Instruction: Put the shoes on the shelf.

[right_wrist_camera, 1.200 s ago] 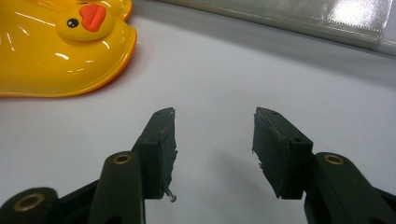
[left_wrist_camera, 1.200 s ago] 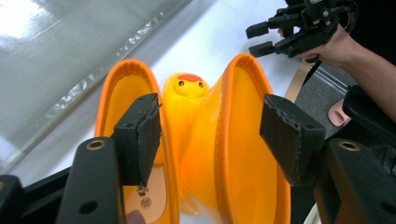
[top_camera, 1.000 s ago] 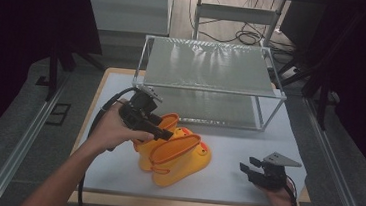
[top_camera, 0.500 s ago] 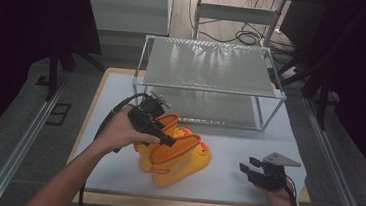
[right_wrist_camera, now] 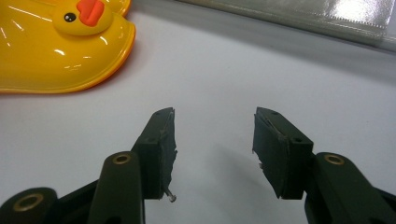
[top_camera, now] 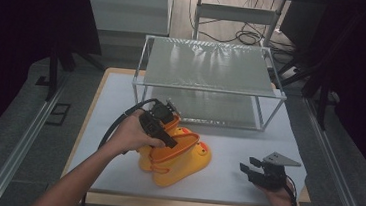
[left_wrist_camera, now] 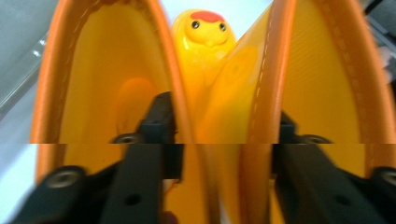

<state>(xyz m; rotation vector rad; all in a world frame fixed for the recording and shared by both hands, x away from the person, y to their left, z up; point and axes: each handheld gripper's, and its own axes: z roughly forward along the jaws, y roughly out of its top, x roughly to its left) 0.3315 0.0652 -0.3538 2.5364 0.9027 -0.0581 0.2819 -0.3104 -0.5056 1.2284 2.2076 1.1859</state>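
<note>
While a dark room closes in around it, a wood-edged table (top_camera: 103, 83) topped with a white sheet holds a pair of yellow duck boots (top_camera: 178, 158) near its front edge. Behind them stands a two-tier wire-frame shelf (top_camera: 209, 67) with frosted panels; cables lie on the floor beyond, and metal rails flank the table. With one jaw inside each boot, the left gripper (top_camera: 160, 130) has just been closing, and its jaws pinch the boots' two adjoining orange-trimmed walls (left_wrist_camera: 187, 116) together. Well to the right, the right gripper (top_camera: 255, 170) rests low by the front corner, jaws apart and holding nothing above the bare sheet (right_wrist_camera: 215, 84).
</note>
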